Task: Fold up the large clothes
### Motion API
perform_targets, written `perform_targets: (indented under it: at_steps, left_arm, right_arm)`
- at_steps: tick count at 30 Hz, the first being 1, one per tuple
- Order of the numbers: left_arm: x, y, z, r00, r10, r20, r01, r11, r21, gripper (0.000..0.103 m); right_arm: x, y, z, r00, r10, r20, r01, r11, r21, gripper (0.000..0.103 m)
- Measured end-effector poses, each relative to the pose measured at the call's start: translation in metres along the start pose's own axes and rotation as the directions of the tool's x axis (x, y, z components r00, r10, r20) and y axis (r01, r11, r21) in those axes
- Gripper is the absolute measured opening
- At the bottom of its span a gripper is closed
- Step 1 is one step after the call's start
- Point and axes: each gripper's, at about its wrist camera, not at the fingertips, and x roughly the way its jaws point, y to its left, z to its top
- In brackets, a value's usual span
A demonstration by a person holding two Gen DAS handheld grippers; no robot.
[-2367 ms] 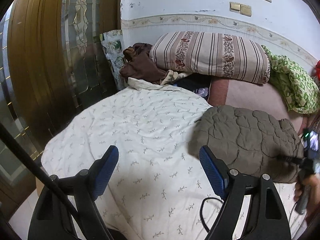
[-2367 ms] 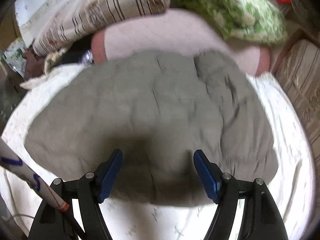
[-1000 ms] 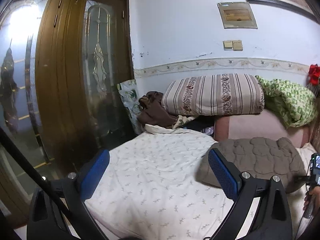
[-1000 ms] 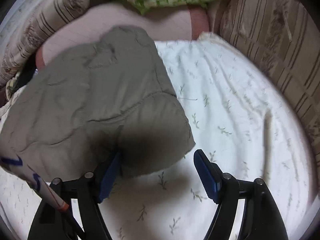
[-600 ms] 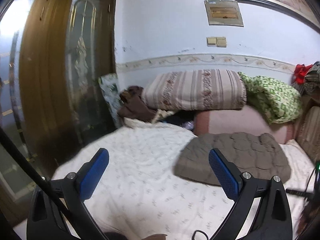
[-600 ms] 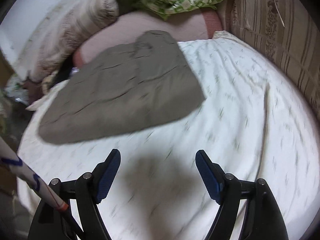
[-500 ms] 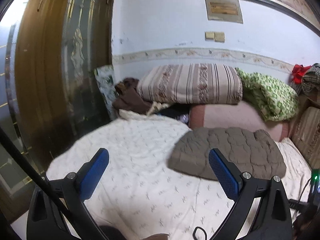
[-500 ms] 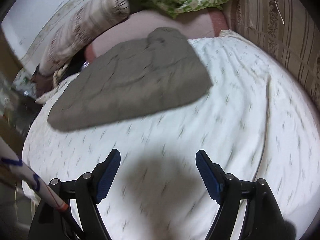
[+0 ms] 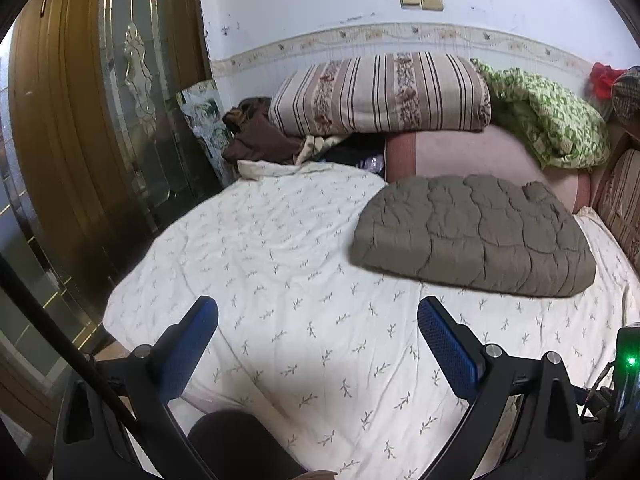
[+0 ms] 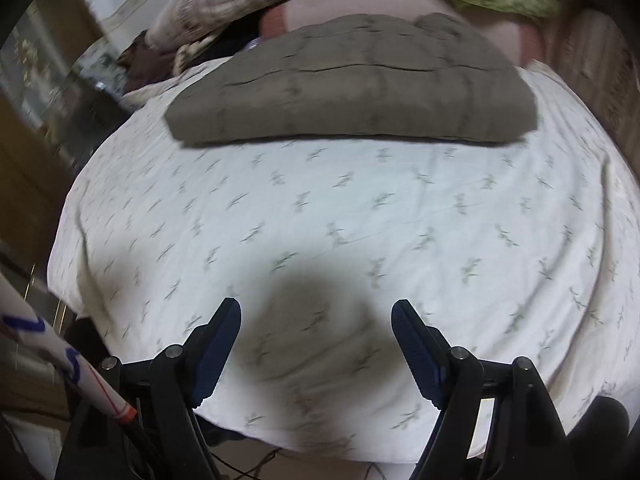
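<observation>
Left wrist view: my left gripper gapes wide, empty. Ahead and to its right, the folded grey quilted garment lies on the white sprigged bedspread. Striped bedding roll beyond; glazed wooden door off left. The device with a green light, lower right, is cut off.

Right wrist view: blurred. Right gripper wide, holding nothing; garment well ahead.

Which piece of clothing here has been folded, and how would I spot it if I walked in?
Start at the bed with the white leaf-print cover. At its far end, just in front of the pink cushion, lies a folded grey-brown quilted garment. It is the only plain, puffy, stitched bundle; the pillow behind is striped and the blanket is green-patterned.
</observation>
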Motion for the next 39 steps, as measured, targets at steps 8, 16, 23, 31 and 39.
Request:
perform_targets:
  at_steps: [8, 16, 23, 31, 39]
  left_arm:
    - [0.025, 0.0, -0.009, 0.996, -0.036, -0.087, 0.035, 0.999, -0.009, 0.1]
    - [0.054, -0.002, -0.016, 0.972, -0.107, -0.21, 0.101, 0.994, -0.04, 0.1]
    - [0.071, -0.013, -0.025, 0.954, -0.117, -0.276, 0.111, 0.993, -0.035, 0.093]
    - [0.085, -0.026, -0.028, 0.94, -0.117, -0.32, 0.122, 0.993, -0.004, 0.083]
    - [0.106, -0.029, -0.022, 0.943, -0.081, -0.322, 0.097, 0.995, 0.033, 0.083]
  right_arm:
    - [-0.005, 0.009, 0.005, 0.997, -0.073, 0.036, 0.074, 0.997, -0.02, 0.082]
    - [-0.008, -0.004, 0.011, 0.989, -0.13, 0.064, 0.13, 0.991, 0.002, 0.082]
    - [-0.002, -0.022, 0.013, 0.989, -0.139, 0.053, 0.136, 0.99, 0.046, 0.082]
    - [0.001, -0.053, 0.02, 0.985, -0.161, 0.06, 0.154, 0.982, 0.113, 0.082]
    - [-0.001, -0.106, 0.039, 0.977, -0.195, 0.083, 0.175, 0.963, 0.208, 0.082]
